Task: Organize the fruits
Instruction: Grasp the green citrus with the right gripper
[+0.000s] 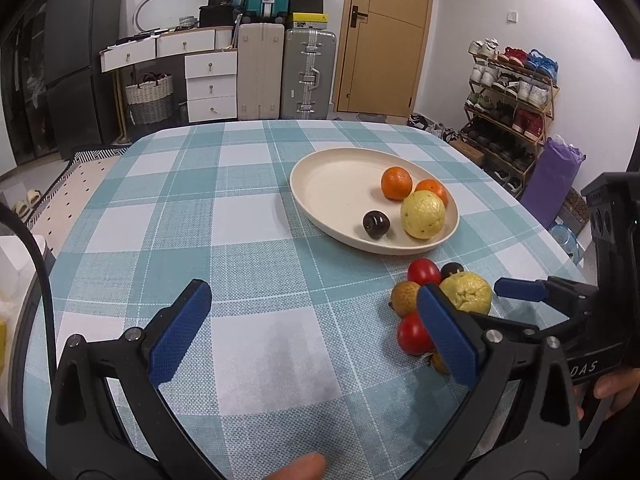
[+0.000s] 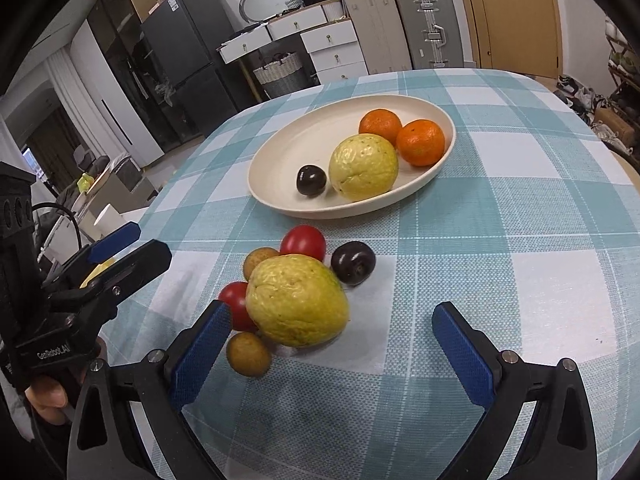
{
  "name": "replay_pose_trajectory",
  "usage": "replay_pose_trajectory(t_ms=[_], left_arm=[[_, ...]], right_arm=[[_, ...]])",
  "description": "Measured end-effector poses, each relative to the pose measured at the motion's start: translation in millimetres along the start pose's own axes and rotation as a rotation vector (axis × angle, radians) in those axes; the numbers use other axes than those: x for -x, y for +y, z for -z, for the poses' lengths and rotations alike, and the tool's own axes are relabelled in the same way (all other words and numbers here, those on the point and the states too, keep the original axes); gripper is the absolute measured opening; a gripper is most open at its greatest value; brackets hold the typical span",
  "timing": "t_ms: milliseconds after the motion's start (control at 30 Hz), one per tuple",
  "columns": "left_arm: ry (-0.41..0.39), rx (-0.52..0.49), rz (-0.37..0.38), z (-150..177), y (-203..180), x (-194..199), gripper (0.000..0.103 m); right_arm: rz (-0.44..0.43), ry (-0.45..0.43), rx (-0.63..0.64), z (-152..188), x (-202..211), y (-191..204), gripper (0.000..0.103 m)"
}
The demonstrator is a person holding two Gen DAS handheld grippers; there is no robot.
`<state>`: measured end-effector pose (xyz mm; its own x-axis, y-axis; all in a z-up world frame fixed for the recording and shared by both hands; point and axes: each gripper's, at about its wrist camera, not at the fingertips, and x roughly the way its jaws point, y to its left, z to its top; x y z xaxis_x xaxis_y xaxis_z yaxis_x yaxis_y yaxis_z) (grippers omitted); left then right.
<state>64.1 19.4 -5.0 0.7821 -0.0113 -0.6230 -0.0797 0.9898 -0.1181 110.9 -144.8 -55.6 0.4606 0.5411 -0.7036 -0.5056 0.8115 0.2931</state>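
Note:
A cream oval plate (image 2: 276,160) (image 1: 320,176) holds two oranges (image 2: 420,142), a yellow guava (image 2: 363,166) and a dark plum (image 2: 311,180). On the cloth in front of it lies a cluster: a second yellow guava (image 2: 296,300) (image 1: 470,292), two red tomatoes (image 2: 303,242), two brown longans (image 2: 248,354) and a dark plum (image 2: 353,262). My right gripper (image 2: 334,350) is open, just short of the loose guava. My left gripper (image 1: 316,330) is open over bare cloth, left of the cluster; its right finger hides part of a tomato (image 1: 412,334).
The table wears a teal-and-white checked cloth (image 1: 240,216). Behind it stand suitcases (image 1: 308,74), white drawers (image 1: 210,80), a wooden door (image 1: 384,36) and a shoe rack (image 1: 512,96). A person's hands hold both grippers.

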Motion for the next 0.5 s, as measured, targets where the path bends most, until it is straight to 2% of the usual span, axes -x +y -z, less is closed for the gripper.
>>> replay_pose_trajectory(t_ms=[133,200,433,500], left_arm=[[0.002,0.019,0.015,-0.3,4.1,-0.6,0.102],[0.003,0.019,0.010,-0.1,4.5,-0.8,0.102],[-0.004,0.024,0.016,-0.6,4.8,-0.3,0.102],[-0.004,0.022,0.017,-0.5,3.9,-0.4,0.102]], right_arm=[[-0.020,0.015,0.015,-0.4,-3.2,5.6,0.100],[-0.022,0.020,0.027,-0.7,-4.9,8.5,0.089],[-0.029,0.026,0.046,-1.7,-8.4,12.0,0.069],[-0.069,0.031,0.029,-1.7,-7.9,10.4,0.055]])
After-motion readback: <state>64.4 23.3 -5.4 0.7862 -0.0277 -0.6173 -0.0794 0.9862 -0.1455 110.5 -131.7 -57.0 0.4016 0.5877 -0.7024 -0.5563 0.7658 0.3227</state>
